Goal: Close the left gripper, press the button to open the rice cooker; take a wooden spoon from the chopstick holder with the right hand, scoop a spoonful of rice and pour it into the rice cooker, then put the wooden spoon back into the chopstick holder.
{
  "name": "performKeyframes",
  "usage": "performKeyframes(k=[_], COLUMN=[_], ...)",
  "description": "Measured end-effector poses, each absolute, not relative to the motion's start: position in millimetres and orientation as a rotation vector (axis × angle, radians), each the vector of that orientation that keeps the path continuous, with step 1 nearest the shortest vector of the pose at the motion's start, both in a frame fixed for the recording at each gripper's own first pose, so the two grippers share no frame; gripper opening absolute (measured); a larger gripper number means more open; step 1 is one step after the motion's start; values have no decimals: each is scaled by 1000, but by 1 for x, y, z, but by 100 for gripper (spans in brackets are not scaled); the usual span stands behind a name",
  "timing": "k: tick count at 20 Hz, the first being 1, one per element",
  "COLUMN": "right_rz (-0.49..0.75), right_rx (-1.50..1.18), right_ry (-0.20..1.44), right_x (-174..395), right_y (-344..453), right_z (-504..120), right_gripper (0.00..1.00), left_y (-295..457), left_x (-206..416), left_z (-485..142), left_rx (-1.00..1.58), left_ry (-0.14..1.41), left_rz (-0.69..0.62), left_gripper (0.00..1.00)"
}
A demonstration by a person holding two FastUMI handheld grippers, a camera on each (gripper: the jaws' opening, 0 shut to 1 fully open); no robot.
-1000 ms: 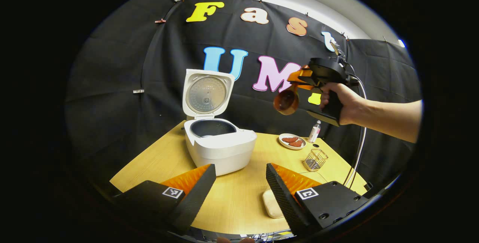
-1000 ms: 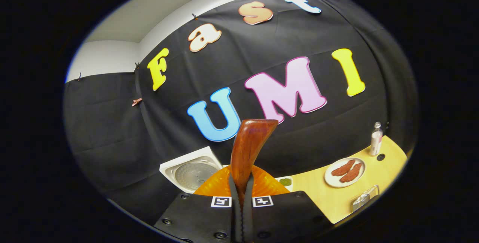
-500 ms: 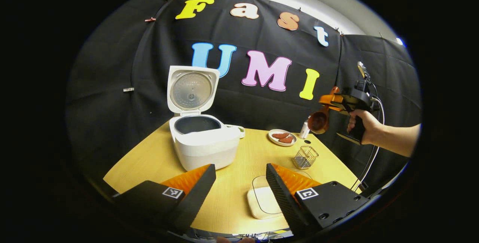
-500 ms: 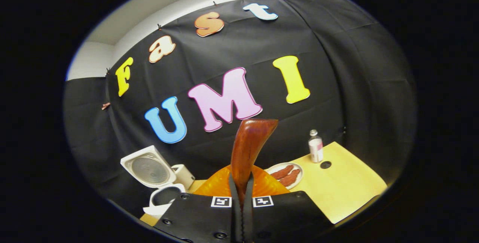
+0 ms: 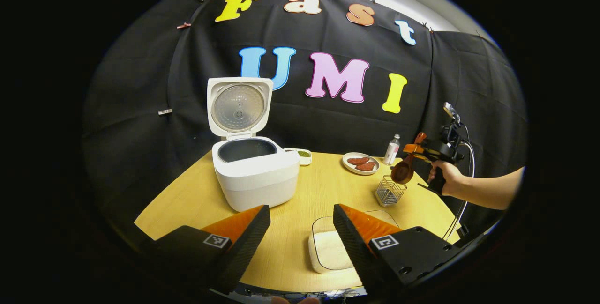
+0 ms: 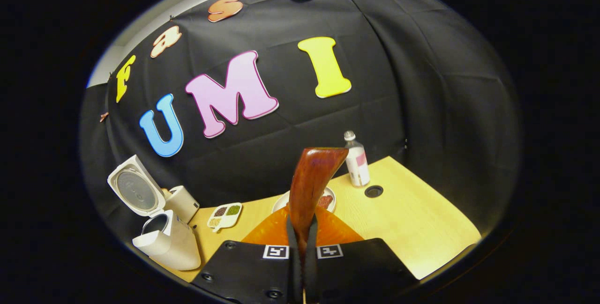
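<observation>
The white rice cooker (image 5: 255,177) stands with its lid (image 5: 239,106) up and its dark pot showing. My left gripper (image 5: 302,229) hovers open over the table's near edge, nothing between its fingers. My right gripper (image 5: 413,149), held by a hand, is shut on the wooden spoon (image 5: 402,172), whose bowl hangs just above the wire chopstick holder (image 5: 389,190). In the right gripper view the spoon's handle (image 6: 311,184) rises from between the shut fingers of my right gripper (image 6: 302,236), and the cooker (image 6: 165,238) sits far left.
A clear container of rice (image 5: 330,250) lies by my left gripper's right finger. A plate of red pieces (image 5: 360,162), a small bottle (image 5: 393,149) and a divided dish (image 6: 225,215) line the table's back. A round hole (image 6: 373,191) marks the tabletop near the bottle (image 6: 356,159).
The right gripper with the spoon has travelled right and down, from high beside the cooker to just over the chopstick holder. The left gripper view has drawn back, showing more of the rice container.
</observation>
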State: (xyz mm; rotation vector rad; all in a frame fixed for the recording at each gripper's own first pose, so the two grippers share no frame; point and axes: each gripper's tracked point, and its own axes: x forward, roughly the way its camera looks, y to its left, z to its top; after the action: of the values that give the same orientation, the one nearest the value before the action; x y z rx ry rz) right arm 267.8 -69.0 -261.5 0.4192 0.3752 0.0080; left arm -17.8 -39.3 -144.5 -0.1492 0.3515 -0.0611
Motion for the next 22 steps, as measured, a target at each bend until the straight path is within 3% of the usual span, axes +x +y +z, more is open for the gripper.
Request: performKeyframes(k=[3, 4, 7, 11, 12, 13, 15, 16, 17, 19, 22], right_rz=[-4, -3, -1, 8, 4, 1, 8, 20, 18, -6, -18], right_rx=[422, 424, 444, 472, 471, 472, 494, 509, 503, 447, 408], right_ry=[413, 433, 483, 509, 502, 498, 511, 523, 532, 516, 521], right_x=[272, 273, 264, 262, 266, 264, 262, 260, 256, 253, 239], right_y=[-67, -64, -58, -55, -56, -58, -55, -52, -52, -62, -65], right_z=[-298, -309, -340, -349, -349, -348, -346, -345, -345, -338, -329], right_gripper=[8, 14, 13, 18, 12, 29, 40, 39, 75, 100, 98], left_y=[-44, -45, -44, -40, -40, -39, -40, -40, -41, -41, -39], left_x=[-11, -11, -11, -10, -10, -10, -9, -10, -9, -10, -8], left_z=[-151, -153, -158, -159, -158, -157, -155, -152, -150, -146, -137], left_rx=[-123, -120, -116, -120, -120, -119, -116, -114, -115, -110, -109], left_ry=[366, 372, 386, 390, 389, 387, 381, 375, 369, 358, 336], left_rz=[-58, -57, -40, -30, -29, -29, -32, -34, -38, -46, -49], left_gripper=[94, 94, 94, 94, 94, 94, 94, 94, 94, 94, 94])
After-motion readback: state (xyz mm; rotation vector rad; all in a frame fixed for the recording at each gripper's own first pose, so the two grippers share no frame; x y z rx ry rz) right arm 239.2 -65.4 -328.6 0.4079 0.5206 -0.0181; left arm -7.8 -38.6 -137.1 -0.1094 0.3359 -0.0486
